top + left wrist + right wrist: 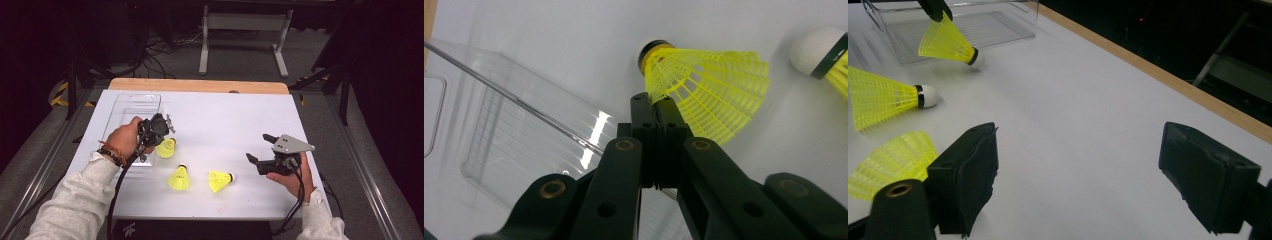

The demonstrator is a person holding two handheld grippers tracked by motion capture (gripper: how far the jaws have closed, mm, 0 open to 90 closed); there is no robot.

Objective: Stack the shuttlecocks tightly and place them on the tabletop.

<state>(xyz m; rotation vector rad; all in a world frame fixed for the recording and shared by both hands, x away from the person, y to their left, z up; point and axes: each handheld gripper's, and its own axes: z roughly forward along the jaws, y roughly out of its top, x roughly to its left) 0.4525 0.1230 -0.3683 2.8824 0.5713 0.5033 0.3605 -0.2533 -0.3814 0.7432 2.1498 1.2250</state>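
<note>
My left gripper point(161, 140) is shut on the skirt rim of a yellow shuttlecock point(165, 148), right beside the clear plastic box point(132, 112). In the left gripper view the black jaws meet on the mesh of that shuttlecock point(709, 85), whose cork points away. In the right gripper view the same shuttlecock point(948, 42) hangs tilted, cork down, close to the white table. Two more yellow shuttlecocks point(179, 177) point(220, 180) lie on the table near the front. My right gripper point(257, 146) rests at the right, open, with nothing between its pads point(968, 175).
The white table top point(225, 120) has a wooden strip point(200, 85) along its far edge. The clear box point(524, 145) stands at the far left. Beyond the table are a metal stand point(245, 30) and cables on the floor.
</note>
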